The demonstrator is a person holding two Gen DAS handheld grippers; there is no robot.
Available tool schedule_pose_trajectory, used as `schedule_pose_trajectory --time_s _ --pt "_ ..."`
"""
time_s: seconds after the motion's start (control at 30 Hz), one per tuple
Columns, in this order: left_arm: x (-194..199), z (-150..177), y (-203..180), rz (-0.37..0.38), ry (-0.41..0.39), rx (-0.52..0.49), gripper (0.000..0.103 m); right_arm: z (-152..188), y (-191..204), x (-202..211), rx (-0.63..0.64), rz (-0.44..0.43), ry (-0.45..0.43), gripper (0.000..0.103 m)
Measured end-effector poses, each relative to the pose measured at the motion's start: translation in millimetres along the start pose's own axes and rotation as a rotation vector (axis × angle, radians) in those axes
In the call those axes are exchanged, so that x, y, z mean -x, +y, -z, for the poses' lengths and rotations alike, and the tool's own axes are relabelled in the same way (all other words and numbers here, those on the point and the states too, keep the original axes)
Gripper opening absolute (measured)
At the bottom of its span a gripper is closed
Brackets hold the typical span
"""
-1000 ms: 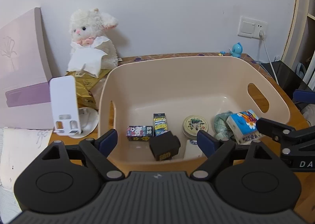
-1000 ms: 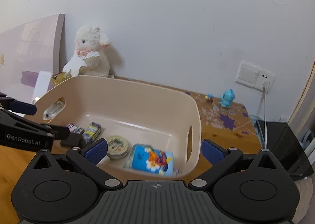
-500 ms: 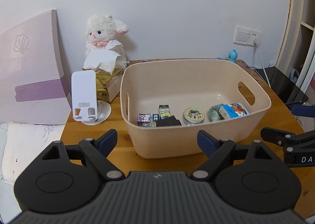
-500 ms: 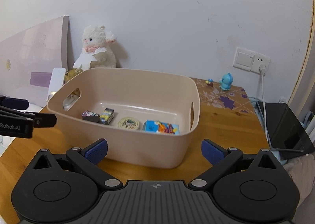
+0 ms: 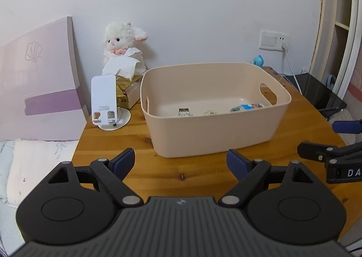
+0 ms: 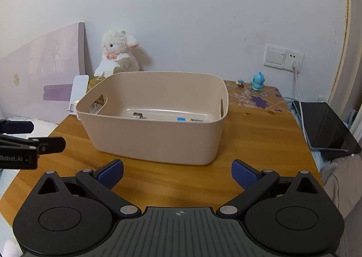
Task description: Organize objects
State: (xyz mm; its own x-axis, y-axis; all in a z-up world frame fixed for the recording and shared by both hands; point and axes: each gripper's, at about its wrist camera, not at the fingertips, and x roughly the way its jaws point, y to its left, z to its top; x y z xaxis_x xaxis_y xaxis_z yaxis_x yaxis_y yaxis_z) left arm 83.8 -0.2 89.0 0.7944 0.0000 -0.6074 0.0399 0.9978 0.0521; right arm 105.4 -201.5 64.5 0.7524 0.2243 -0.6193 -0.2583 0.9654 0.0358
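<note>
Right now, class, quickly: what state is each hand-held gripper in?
Left hand-held gripper: open, holding nothing, short of the beige plastic bin.
Right hand-held gripper: open, holding nothing.

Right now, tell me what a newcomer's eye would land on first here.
The beige bin in the middle of the wooden table, a few small items lying at its bottom. Behind its left corner, a white plush lamb sits against the wall. Both grippers, left and right, hang open and empty in front.
</note>
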Motion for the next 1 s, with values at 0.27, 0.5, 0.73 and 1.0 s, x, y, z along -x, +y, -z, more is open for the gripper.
schedule_pose_trajectory --time_s 0.27,0.5,0.73,1.0 --pt "18.1 19.5 -17.5 -0.005 -0.029 -0.012 0.089 18.5 -3.9 16.6 -0.015 -0.001 0.015 0.103" --pt "27.3 32.4 -27.6 -0.017 -0.026 0.006 0.089 32.0 -2.6 30.4 0.001 -0.006 0.025 0.103" --pt "39.3 44.7 -30.5 -0.001 -0.011 0.020 0.089 42.6 0.1 37.8 0.012 -0.026 0.051 0.103" --pt "41.3 52.4 -28.3 0.015 -0.001 0.033 0.094 44.1 1.2 34.1 0.016 -0.036 0.063 0.103"
